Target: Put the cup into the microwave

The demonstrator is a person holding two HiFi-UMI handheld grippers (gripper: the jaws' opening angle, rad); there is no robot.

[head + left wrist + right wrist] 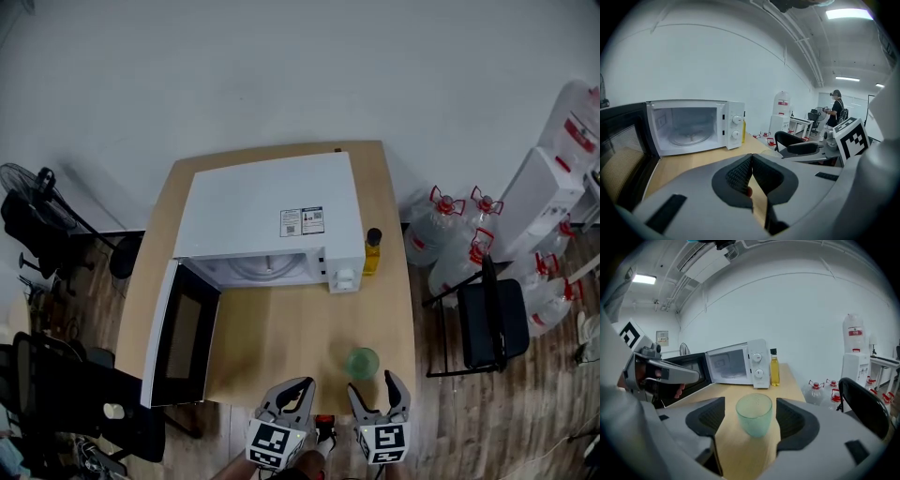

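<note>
- right gripper (374, 386) is wide open, green cup (753, 413) upright between its jaws, pads not touching it
- left gripper (751, 158) is closed on nothing
- microwave (272, 220) door's open

I read cup (754, 414) pale translucent green | microwave (272, 220) white, its door (180, 335) black-windowed, white-rimmed | bottle (372, 251) right of microwave yellow, black cap | worktop (281, 337) light wood grain | left gripper (300, 384), right gripper (373, 382) grey, fingers (708, 417) black-padded, cubes (272, 441) black-and-white squares | jugs (433, 230) further right of microwave clear, red caps
</note>
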